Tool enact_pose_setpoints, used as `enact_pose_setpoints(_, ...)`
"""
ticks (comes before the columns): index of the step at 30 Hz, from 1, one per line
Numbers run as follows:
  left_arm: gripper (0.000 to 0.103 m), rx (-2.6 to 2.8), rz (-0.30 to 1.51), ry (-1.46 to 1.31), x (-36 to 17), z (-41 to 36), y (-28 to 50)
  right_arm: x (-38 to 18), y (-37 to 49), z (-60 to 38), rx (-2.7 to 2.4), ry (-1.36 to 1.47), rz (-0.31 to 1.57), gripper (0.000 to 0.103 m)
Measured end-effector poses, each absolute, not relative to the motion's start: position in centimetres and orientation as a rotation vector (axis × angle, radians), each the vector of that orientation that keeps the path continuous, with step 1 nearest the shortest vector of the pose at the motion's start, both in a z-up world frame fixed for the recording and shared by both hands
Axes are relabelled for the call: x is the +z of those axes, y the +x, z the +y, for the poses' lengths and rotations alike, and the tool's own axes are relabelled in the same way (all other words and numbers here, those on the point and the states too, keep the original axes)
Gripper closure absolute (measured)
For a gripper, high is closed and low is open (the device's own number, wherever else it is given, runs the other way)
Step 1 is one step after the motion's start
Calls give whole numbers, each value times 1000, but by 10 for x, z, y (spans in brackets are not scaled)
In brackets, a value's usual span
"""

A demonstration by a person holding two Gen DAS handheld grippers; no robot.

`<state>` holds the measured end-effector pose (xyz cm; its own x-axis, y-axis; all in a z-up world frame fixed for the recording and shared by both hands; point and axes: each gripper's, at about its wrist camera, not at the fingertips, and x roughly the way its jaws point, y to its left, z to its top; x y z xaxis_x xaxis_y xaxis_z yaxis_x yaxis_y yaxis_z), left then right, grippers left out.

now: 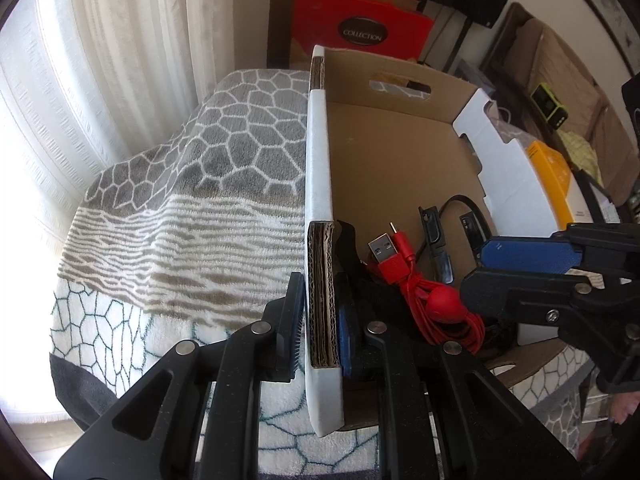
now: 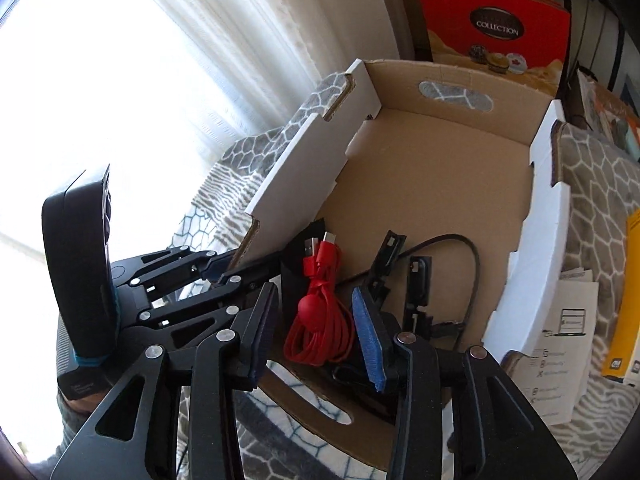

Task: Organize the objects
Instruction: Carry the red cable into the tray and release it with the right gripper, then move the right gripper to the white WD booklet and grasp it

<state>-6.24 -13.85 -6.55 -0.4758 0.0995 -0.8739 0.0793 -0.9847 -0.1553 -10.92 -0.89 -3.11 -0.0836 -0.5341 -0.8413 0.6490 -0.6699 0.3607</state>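
Note:
An open cardboard box (image 1: 400, 152) (image 2: 432, 184) lies on a patterned blanket (image 1: 180, 208). My left gripper (image 1: 320, 320) (image 2: 224, 270) is shut on the box's near left wall, one finger outside and one inside. A coiled red USB cable (image 1: 436, 304) (image 2: 320, 328) rests on the box floor at the near end. My right gripper (image 2: 316, 332) (image 1: 476, 268) straddles the coil with its jaws apart. A gap shows between the left pad (image 2: 262, 332) and the cable, so the pads do not press on it. A black cable with connectors (image 2: 416, 280) (image 1: 434, 236) lies beside the red one.
The far half of the box floor is bare. A yellow box (image 2: 632, 292) (image 1: 552, 176) and a printed leaflet (image 2: 560, 340) lie on the blanket right of the box. A red "Collection" box (image 2: 496, 20) stands behind. White curtains (image 1: 100, 60) hang at the left.

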Motion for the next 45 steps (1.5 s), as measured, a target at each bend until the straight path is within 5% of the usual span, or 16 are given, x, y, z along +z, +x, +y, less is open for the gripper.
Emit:
enact_pose_setpoints(11,90,2681,-248,-1601,-66,-138,-62,6,-130,62,-2078,1335,231,52)
enact_pose_setpoints(27,92,2697,-204,-1620,-69,-134,-62,-60,-136,105,-2134,1482,285,41)
enact_pose_setpoints(33,92,2696,-192,-1629,-71,-132,-61,-65,-131,109,-2139,1476,296,21)
enact_pose_setpoints(45,92,2696,-186,-1633,-72,-133,-62,-85,-129,109,-2119,1511,427,16)
